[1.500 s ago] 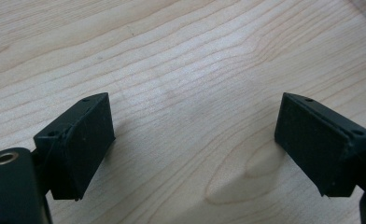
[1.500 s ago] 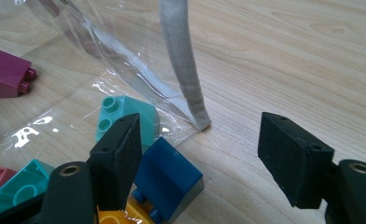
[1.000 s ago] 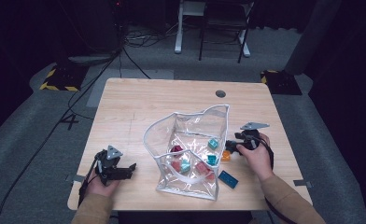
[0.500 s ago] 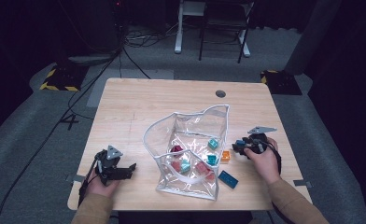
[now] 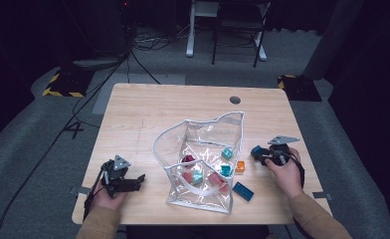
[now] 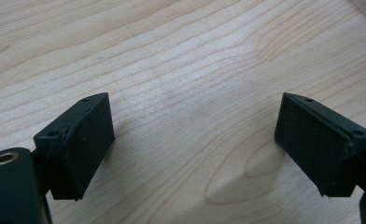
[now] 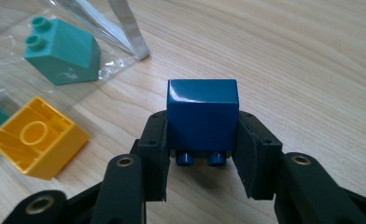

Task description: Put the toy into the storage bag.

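On the table point(image 5: 148, 107) in the high view, the right gripper point(image 5: 260, 154) sits right of the clear bag point(image 5: 203, 159), a blue block point(image 5: 256, 151) at its tip; the left gripper point(image 5: 133, 181) rests near the front left edge. In the left gripper view its jaws stand wide apart over bare wood. In the right gripper view the jaws have just been closing and clamp the blue block point(image 7: 202, 114), studs toward the camera, a yellow block point(image 7: 34, 137) just beside

Glossy plastic blue block point(image 7: 202, 114), clear shiny plastic bag point(image 5: 203, 159), matt pale wooden table point(image 5: 148, 114), matt black fingers point(image 6: 80, 140).
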A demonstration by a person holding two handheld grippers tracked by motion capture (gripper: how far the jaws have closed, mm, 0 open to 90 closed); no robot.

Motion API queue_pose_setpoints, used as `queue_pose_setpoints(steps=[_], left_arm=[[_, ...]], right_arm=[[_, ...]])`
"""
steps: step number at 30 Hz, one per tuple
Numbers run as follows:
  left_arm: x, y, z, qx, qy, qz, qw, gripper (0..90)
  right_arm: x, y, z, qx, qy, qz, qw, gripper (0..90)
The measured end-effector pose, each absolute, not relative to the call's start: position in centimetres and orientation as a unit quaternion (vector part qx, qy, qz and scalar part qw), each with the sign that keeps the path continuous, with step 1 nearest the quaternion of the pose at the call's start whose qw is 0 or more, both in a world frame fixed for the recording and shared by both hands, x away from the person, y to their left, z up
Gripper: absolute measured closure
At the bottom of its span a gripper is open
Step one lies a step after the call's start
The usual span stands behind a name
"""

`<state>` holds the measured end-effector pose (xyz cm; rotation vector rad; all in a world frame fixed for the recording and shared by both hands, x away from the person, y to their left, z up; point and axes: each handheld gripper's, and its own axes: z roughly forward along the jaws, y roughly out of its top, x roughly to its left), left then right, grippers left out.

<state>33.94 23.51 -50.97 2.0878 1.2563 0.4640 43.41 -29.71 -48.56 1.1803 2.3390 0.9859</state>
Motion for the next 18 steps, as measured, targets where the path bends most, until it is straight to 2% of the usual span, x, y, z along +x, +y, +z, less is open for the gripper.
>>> queue_pose_setpoints(steps=[18], left_arm=[[33.9, 23.5, -51.0, 0.797, 0.478, 0.177, 0.324, 12.1]], right_arm=[[42.3, -28.9, -42.4, 0.376, 0.829, 0.384, 0.154, 58.8]])
